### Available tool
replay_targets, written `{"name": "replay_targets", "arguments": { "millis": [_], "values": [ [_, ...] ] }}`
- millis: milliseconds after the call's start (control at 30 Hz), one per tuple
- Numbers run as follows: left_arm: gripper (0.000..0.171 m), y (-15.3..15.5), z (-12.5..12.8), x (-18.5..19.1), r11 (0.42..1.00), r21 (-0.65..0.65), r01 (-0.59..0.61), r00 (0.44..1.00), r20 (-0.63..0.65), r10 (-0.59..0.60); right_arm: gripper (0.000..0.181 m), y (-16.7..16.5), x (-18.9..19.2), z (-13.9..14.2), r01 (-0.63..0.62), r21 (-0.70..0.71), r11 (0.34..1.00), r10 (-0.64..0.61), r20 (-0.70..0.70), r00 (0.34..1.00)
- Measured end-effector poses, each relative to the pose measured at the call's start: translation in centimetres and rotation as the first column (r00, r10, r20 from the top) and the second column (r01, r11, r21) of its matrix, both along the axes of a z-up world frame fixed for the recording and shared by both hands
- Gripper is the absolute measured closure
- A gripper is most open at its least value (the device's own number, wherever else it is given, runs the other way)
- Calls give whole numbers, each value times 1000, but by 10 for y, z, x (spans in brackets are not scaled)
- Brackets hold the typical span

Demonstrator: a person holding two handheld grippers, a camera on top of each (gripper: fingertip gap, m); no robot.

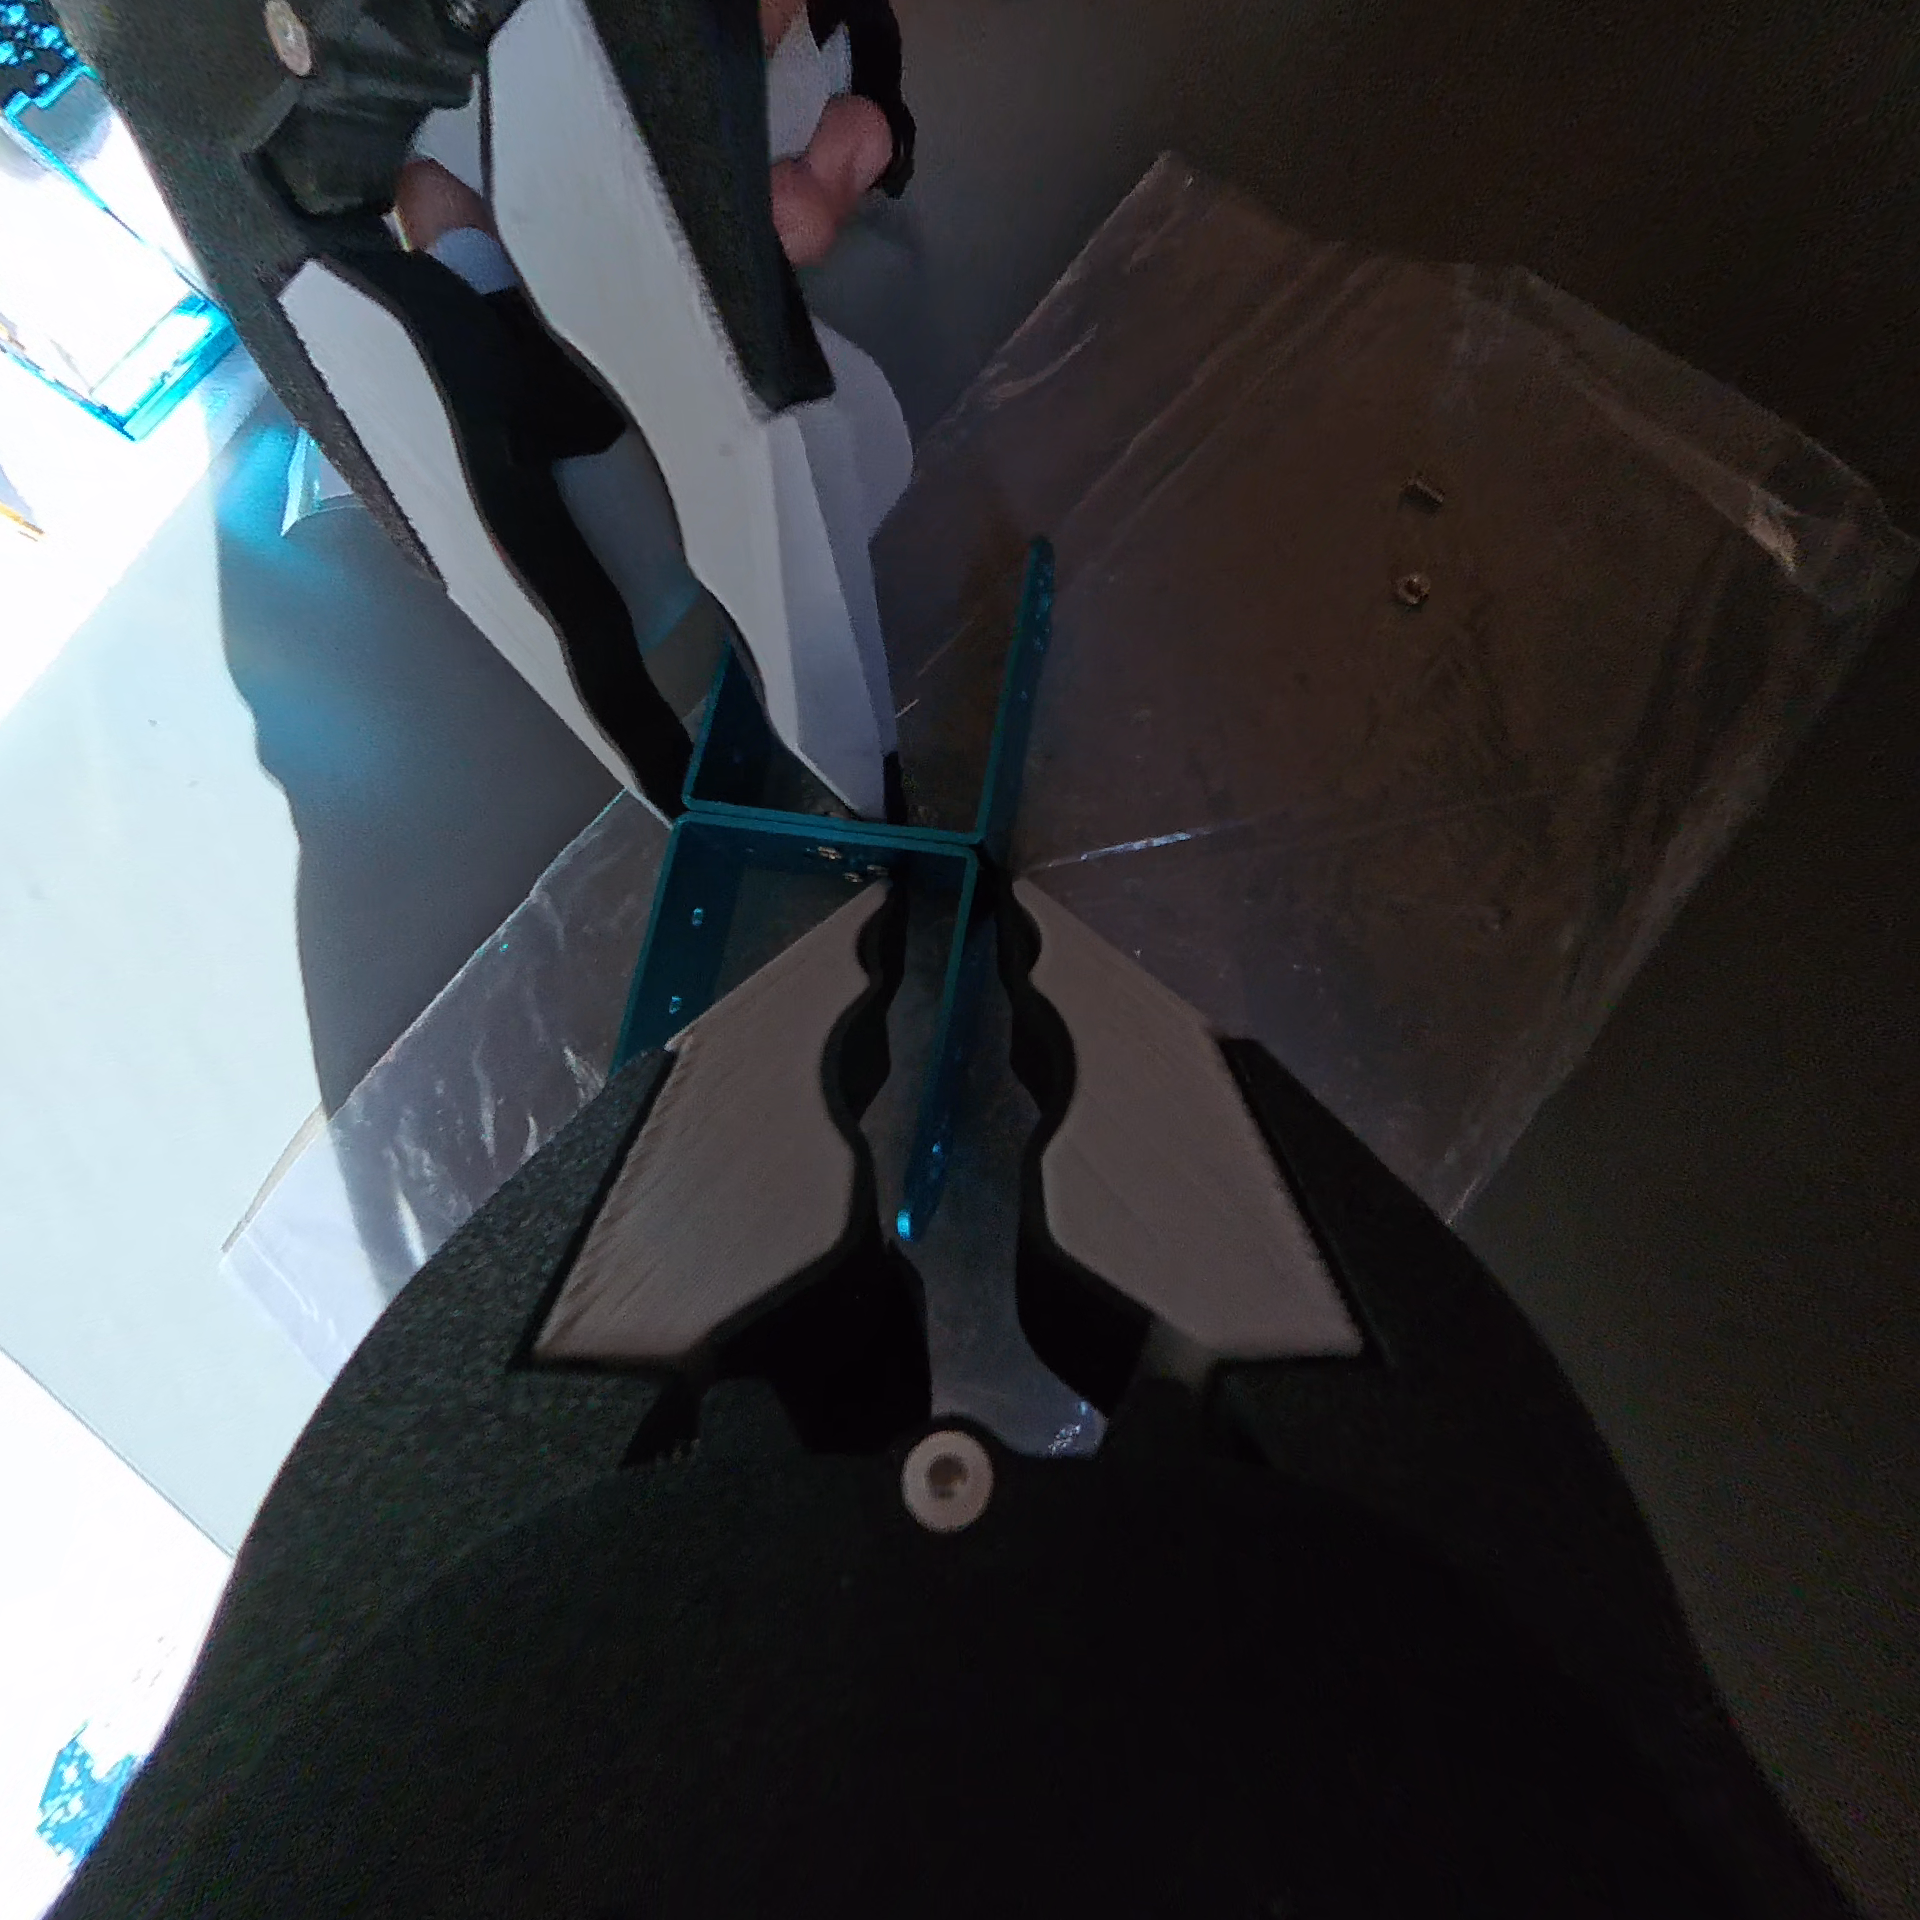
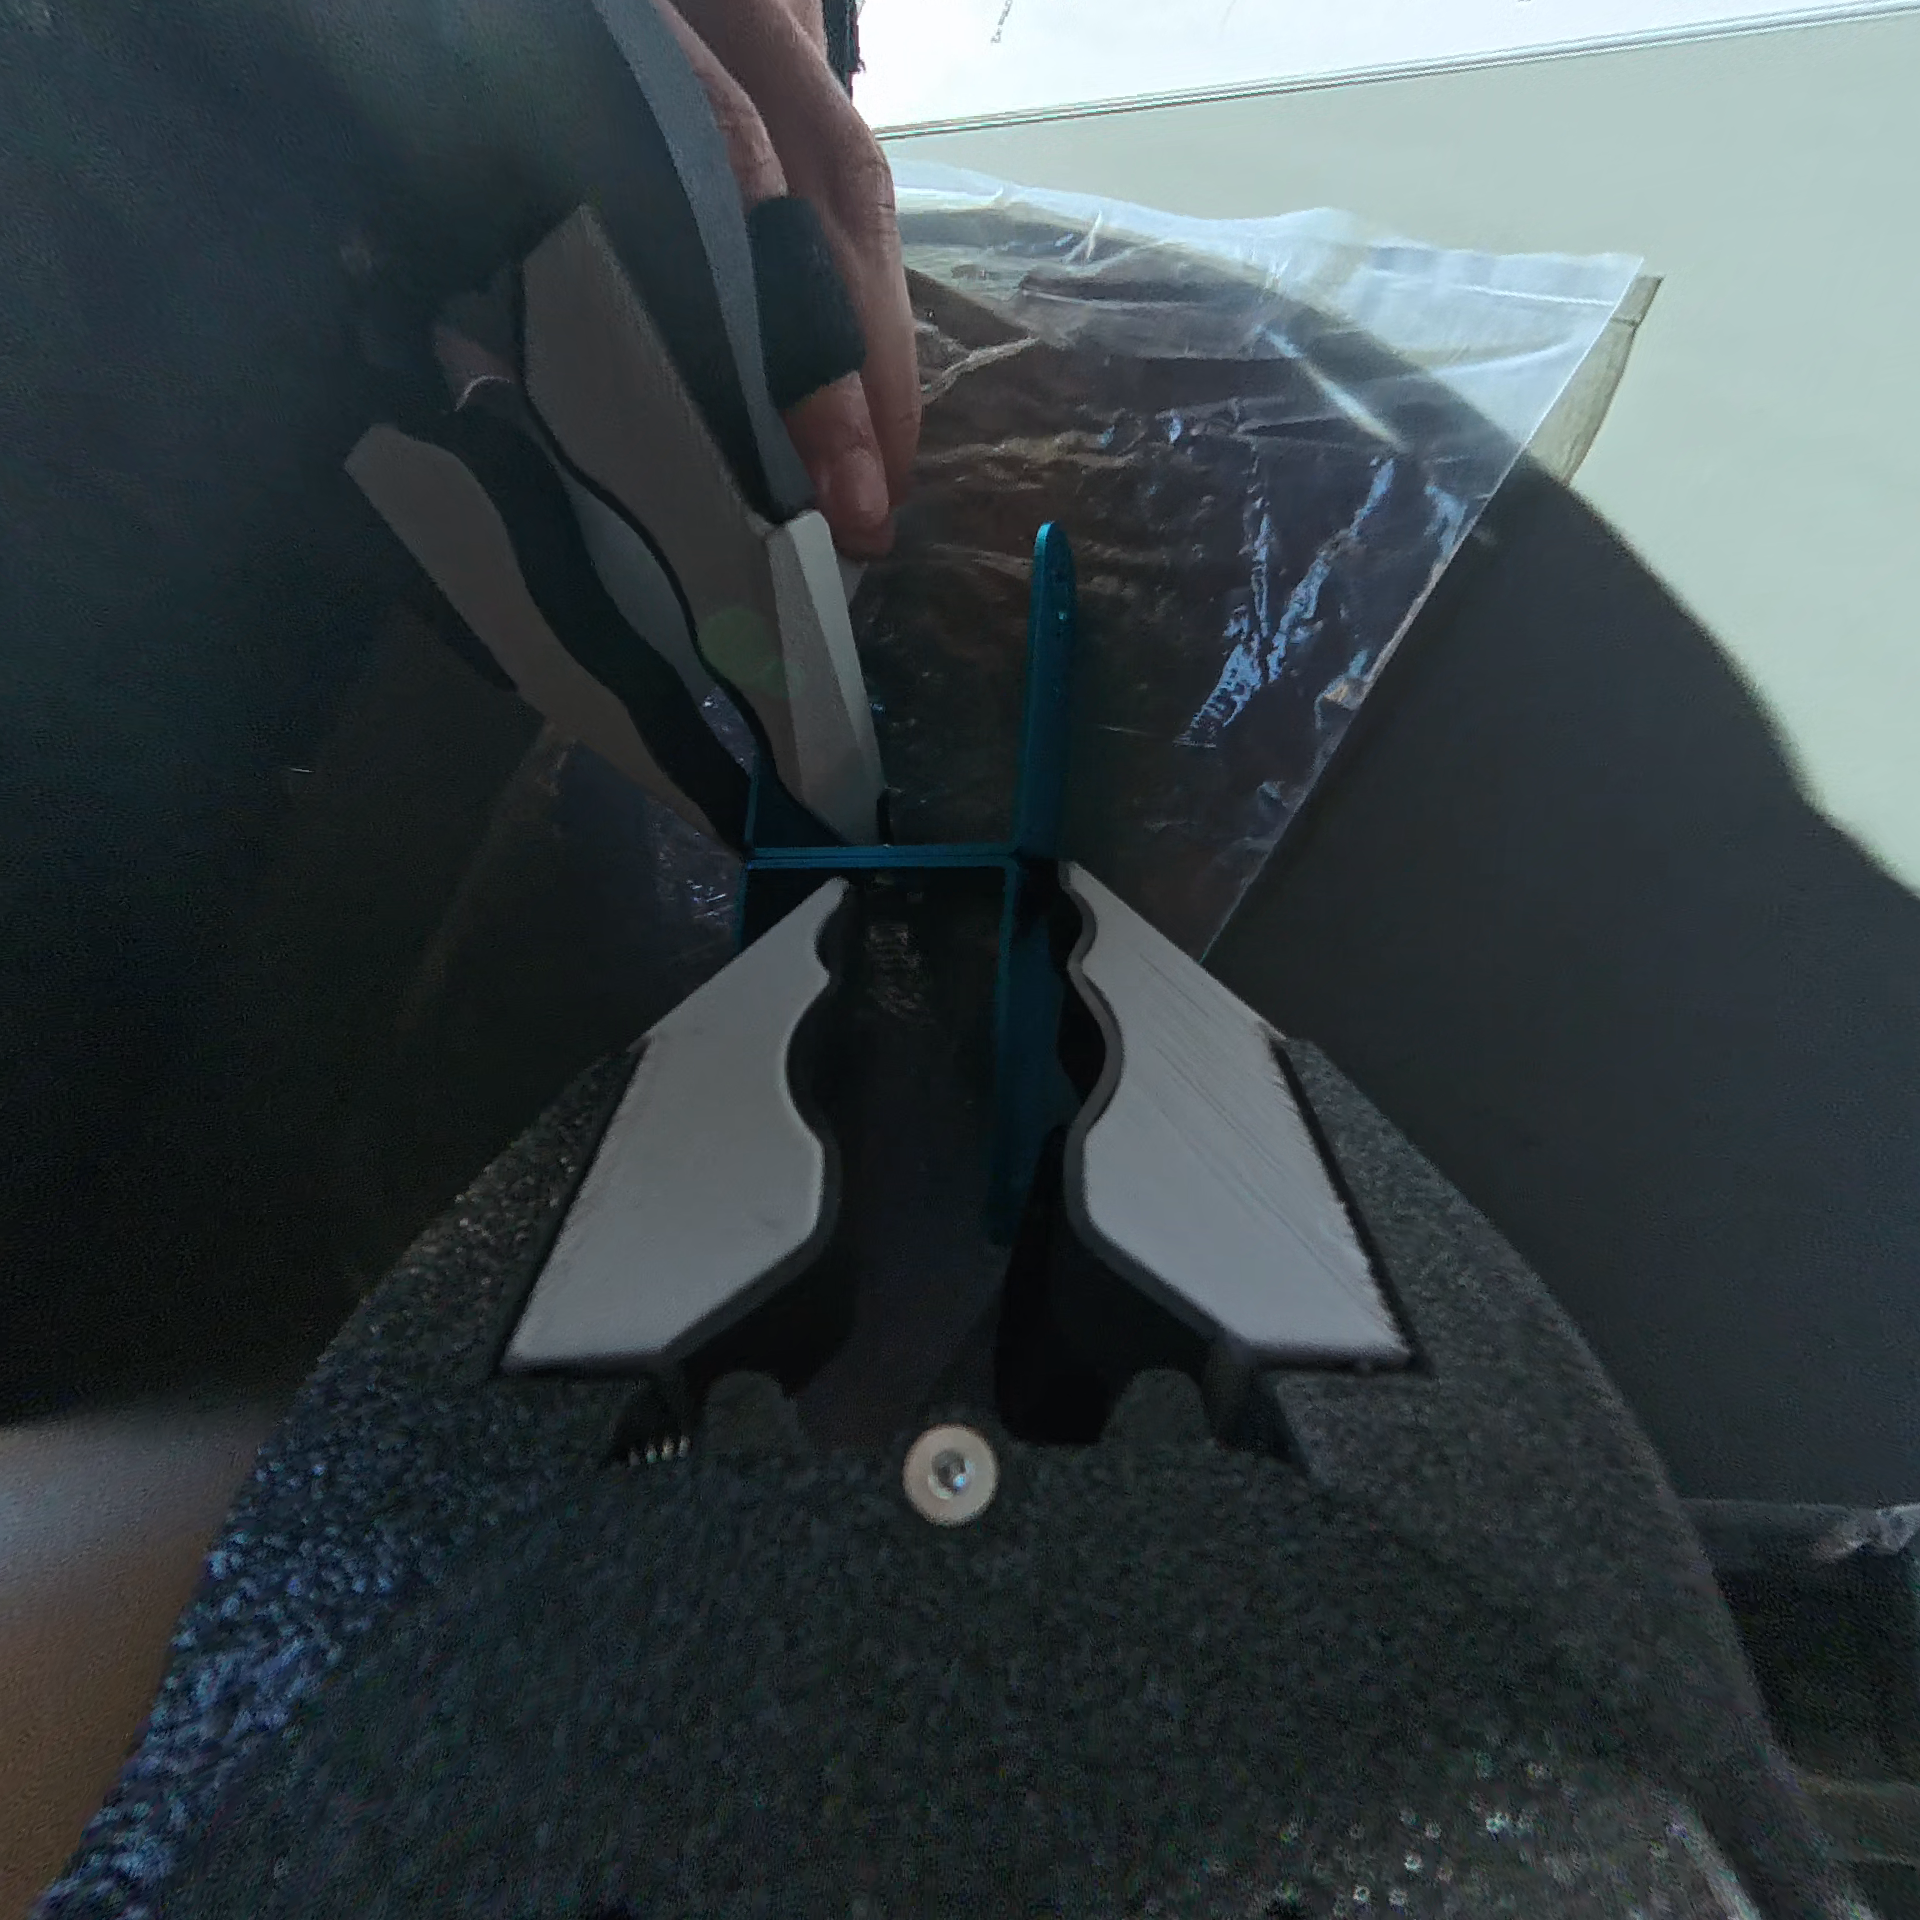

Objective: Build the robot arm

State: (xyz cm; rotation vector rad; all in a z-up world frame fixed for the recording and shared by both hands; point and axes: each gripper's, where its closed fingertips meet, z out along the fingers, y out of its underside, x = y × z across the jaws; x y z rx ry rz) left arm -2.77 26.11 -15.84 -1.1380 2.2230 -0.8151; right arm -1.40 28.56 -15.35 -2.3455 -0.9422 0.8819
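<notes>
Two teal U-brackets stand back to back on a clear plastic bag (image 1: 1351, 727), webs touching, flanges pointing opposite ways. They're around the middle of the bag, well in from its edges.

Left gripper (image 1: 954, 896): fingers straddle one flange of left's bracket (image 1: 940, 1143). The gap is narrow, but a strip of background shows on the flange's inner side, so it looks like a loose straddle rather than a pinch. The tips reach almost to the web.

Right gripper (image 2: 956, 883): jaws clearly apart around a flange of right's bracket (image 2: 1023, 1039). The flange lies against one pad and the other finger is well clear of it.

Each gripper comes in from its own bracket's open side, so the two face each other across the joined webs. My read: straddling a flange stops that bracket from tipping or twisting, and pressing in from both sides keeps the webs flush. The bag probably gives a slippery base, so the brackets depend on that side support.

Small holes show along the flanges and the web.

A hand (image 2: 831, 312) with a black finger sleeve is behind the left gripper.

Two small metal fasteners (image 1: 1411, 590) lie loose on the bag toward its far right corner, well apart from the brackets. I can't tell their type.
</notes>
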Motion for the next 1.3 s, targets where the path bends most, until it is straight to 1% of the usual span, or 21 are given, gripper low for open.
{"name": "replay_targets", "arguments": {
  "millis": [167,233,300,500,600,667,700,767,1000,1167,1300],
  "values": [
    [157,0,0,0,1000,-6,-2,1000,6,2,148,0,0,1,14,-23,1000,-15,-61,998],
    [156,-1,0,0,1000,-7,-1,1000,5,1,147,0,0,1,17,-5,1000,-18,-68,998],
    [156,-1,0,1,1000,-7,1,1000,5,-1,145,-1,0,1,14,14,1000,-13,-62,998],
    [156,-1,0,1,1000,-5,-3,1000,6,3,142,-1,0,-1,-9,65,998,8,16,1000],
    [156,0,0,0,1000,1,-21,1000,14,21,143,0,0,-1,-2,47,999,2,0,1000],
    [143,4,2,2,997,43,-58,997,53,56,146,0,0,0,5,30,1000,-5,-20,1000],
    [142,4,3,1,996,58,-61,997,59,58,146,0,0,0,6,29,1000,-6,-24,1000],
    [148,0,2,-1,996,69,-48,998,54,44,146,-1,-2,0,2,24,1000,-2,-26,1000],
    [148,2,2,-1,994,88,-69,997,26,67,146,0,-2,-1,4,22,1000,-4,-21,1000],
    [149,2,2,-2,987,140,-74,997,17,72,147,0,-2,-1,5,23,1000,-4,-13,1000],
    [150,2,2,-2,984,156,-81,997,1,81,146,0,-3,-1,6,24,1000,-6,-8,1000]
  ]
}}
